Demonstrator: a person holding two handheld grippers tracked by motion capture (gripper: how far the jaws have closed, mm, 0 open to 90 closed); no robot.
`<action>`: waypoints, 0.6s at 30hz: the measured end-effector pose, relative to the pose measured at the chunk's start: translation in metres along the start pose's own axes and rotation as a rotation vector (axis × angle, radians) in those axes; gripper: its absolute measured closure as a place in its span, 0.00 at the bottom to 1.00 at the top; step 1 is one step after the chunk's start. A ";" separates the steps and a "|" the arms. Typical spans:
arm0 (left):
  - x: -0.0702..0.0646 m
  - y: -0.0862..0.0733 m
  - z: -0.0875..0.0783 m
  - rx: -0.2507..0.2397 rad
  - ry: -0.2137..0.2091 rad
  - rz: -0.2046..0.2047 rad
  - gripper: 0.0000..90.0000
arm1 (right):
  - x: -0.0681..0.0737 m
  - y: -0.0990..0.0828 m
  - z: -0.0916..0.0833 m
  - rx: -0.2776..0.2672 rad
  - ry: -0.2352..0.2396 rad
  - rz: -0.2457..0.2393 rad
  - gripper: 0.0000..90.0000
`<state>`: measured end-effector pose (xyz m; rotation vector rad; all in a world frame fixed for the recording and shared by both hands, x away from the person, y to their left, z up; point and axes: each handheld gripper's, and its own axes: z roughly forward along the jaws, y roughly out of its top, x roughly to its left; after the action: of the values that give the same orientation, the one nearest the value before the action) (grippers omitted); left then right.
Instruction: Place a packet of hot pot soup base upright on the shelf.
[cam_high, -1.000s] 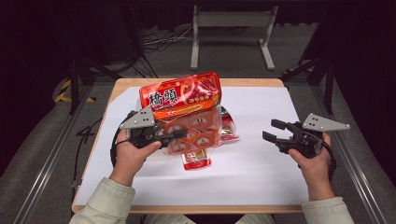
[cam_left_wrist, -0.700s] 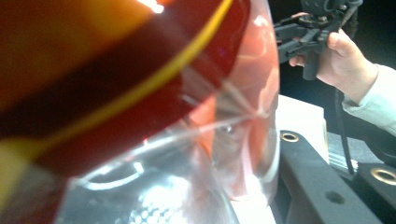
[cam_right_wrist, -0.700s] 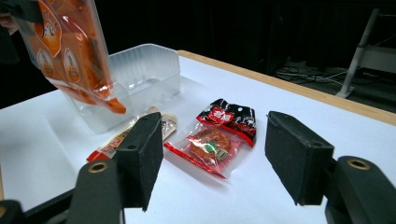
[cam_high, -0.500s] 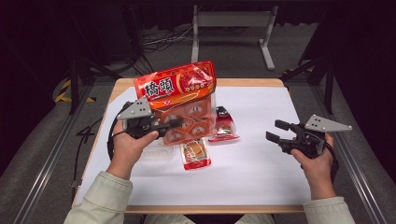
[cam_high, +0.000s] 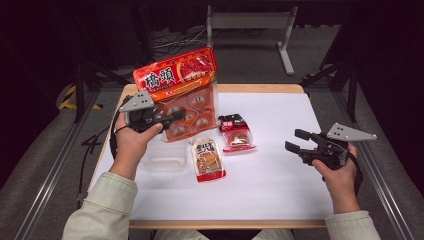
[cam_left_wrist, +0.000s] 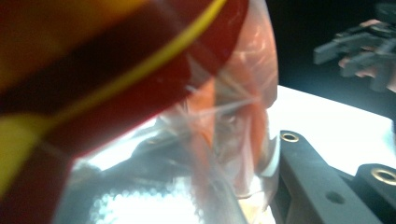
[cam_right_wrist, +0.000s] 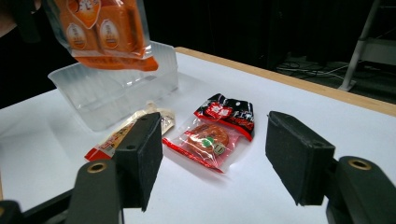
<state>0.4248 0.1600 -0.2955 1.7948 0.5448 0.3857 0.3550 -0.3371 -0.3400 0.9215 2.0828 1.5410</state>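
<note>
Hanging clear of the table, snack bag sits clamped in left tool.

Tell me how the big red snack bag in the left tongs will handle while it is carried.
The big red snack bag probably sags and swings: the left tongs pinch thin, crinkled clear film at one side. It looks light for its size, since it hangs upright from that one grip. The glossy film may be slippery, so it could creep out.

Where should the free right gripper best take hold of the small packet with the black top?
Probably from above, at the black top edge of the small packet: it lies flat on the table, so only its thin edges offer a pinch. The right gripper is open.
</note>
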 end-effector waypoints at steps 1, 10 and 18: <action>0.003 -0.001 0.000 -0.002 0.007 -0.002 0.78 | 0.000 -0.001 0.001 0.002 0.005 0.003 0.42; 0.020 -0.004 0.000 0.000 0.072 -0.007 0.78 | 0.000 -0.002 0.001 0.006 0.003 0.005 0.42; 0.033 -0.007 0.003 0.025 0.152 -0.004 0.78 | 0.000 -0.003 0.002 0.011 0.009 0.010 0.41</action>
<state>0.4526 0.1771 -0.3041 1.7976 0.6614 0.5172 0.3557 -0.3360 -0.3433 0.9325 2.0977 1.5431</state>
